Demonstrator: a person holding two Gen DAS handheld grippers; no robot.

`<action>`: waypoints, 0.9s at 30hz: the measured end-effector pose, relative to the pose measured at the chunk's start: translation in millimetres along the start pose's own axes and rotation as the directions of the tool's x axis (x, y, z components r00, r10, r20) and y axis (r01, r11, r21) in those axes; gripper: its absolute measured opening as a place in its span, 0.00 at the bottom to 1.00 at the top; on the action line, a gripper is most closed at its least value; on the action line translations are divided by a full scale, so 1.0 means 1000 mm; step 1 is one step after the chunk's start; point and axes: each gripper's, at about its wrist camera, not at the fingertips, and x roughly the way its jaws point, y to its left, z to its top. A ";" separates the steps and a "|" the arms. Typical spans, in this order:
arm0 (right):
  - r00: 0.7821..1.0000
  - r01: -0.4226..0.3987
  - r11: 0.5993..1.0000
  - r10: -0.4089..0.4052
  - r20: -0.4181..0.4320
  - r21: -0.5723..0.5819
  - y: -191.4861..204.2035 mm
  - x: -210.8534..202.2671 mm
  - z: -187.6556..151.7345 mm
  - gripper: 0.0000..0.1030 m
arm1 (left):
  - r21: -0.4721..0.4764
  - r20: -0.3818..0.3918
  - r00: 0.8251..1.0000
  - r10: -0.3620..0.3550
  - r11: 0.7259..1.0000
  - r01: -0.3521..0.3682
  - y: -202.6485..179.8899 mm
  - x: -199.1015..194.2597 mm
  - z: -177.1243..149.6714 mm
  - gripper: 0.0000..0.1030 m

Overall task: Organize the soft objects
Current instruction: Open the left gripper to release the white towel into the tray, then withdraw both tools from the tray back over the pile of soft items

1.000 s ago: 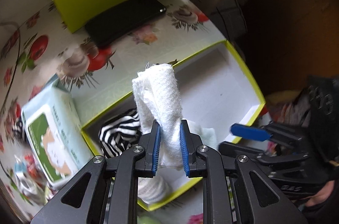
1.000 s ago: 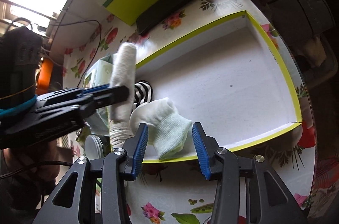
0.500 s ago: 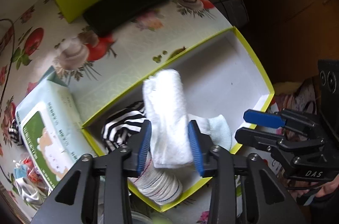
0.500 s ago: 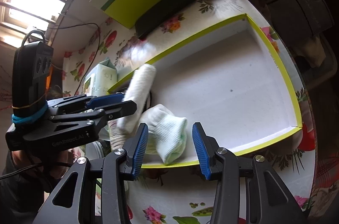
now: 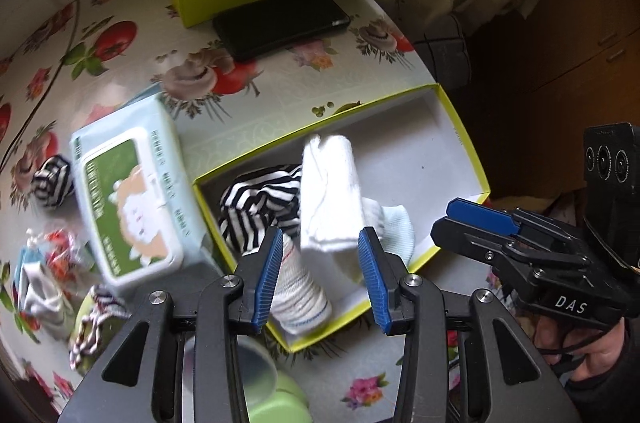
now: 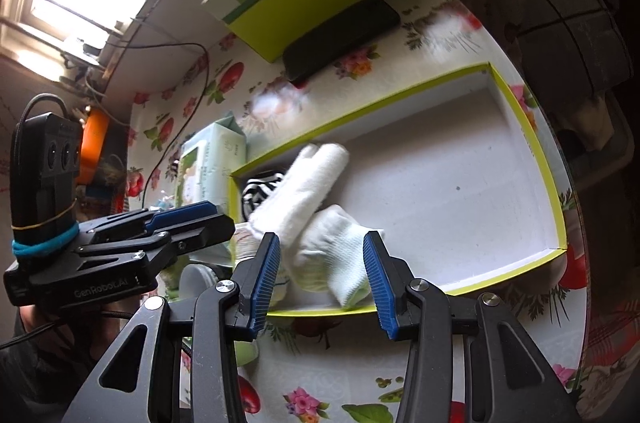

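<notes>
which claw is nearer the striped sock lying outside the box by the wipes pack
Left. The left claw hangs over the box's near-left end, toward the wipes pack and striped sock. The right claw sits farther off, past the box's opposite side.

Socks (image 5: 330, 199) in box (image 5: 468, 159) on table (image 5: 280, 95)
</notes>
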 end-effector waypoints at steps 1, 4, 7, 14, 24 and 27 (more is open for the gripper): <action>1.000 0.000 1.000 0.000 0.002 -0.006 0.003 -0.002 0.000 0.41 | -0.007 0.008 1.000 0.002 1.000 -0.002 0.001 -0.004 -0.002 0.39; 1.000 0.000 0.999 0.001 0.011 -0.033 0.016 -0.007 0.000 0.41 | -0.028 0.035 0.999 0.010 1.000 -0.009 0.006 -0.016 -0.008 0.39; 1.000 0.001 0.998 0.000 0.015 -0.061 0.029 -0.011 -0.001 0.41 | -0.053 0.066 0.998 0.014 0.999 -0.010 0.013 -0.029 -0.016 0.39; 1.000 0.002 0.992 -0.001 0.006 -0.124 0.061 -0.012 -0.006 0.43 | -0.120 0.123 0.990 0.070 0.991 -0.055 0.039 -0.059 -0.041 0.39; 1.000 -0.003 0.975 -0.003 -0.028 -0.222 0.105 -0.001 -0.013 0.50 | -0.239 0.161 0.983 0.089 0.970 -0.049 0.085 -0.084 -0.085 0.39; 0.999 -0.009 0.969 -0.001 -0.039 -0.248 0.117 0.001 -0.014 0.50 | -0.269 0.172 0.980 0.098 0.962 -0.049 0.097 -0.090 -0.096 0.39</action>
